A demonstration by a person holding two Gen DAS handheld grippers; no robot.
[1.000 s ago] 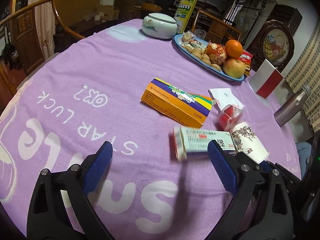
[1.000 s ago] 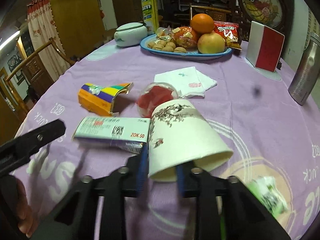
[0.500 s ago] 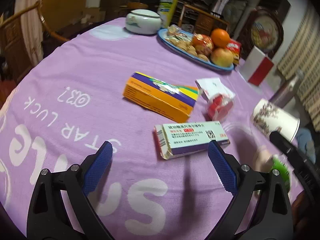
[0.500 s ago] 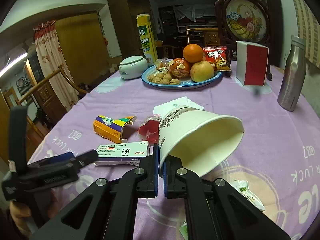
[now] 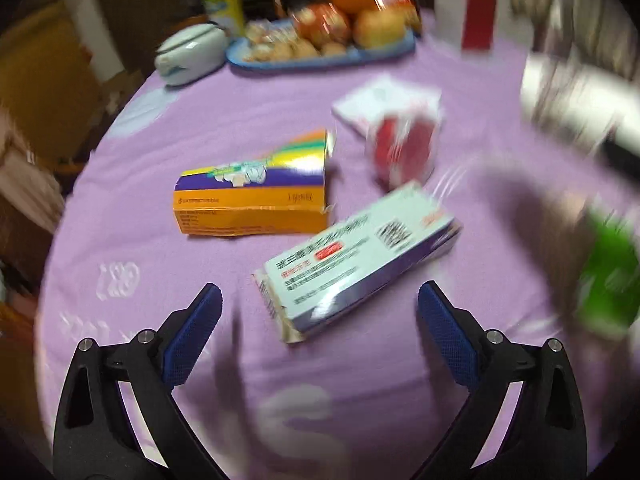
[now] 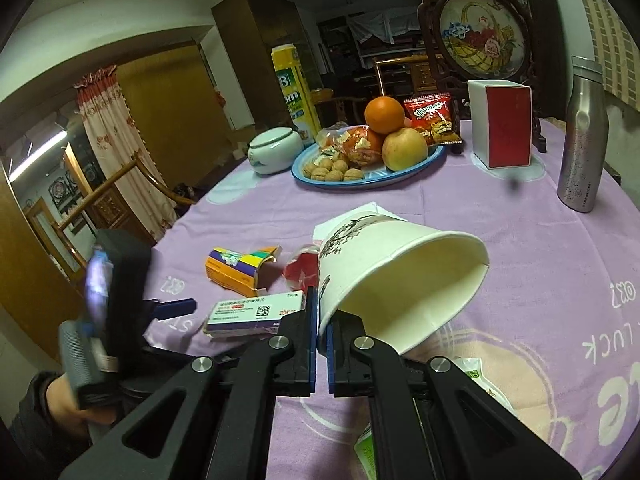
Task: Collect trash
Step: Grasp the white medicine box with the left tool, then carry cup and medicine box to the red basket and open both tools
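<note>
Purple cloth covers the round tabletop (image 6: 520, 240). Near its middle lie a pale blue medicine box (image 5: 360, 256), a torn orange box (image 5: 252, 196) and a red-filled clear tub (image 5: 404, 152). The left claw (image 5: 320, 320) hangs wide open just short of the medicine box. The right claw (image 6: 319, 324) is clamped on the rim of a paper cup (image 6: 400, 272), held tilted above the cloth.
</note>
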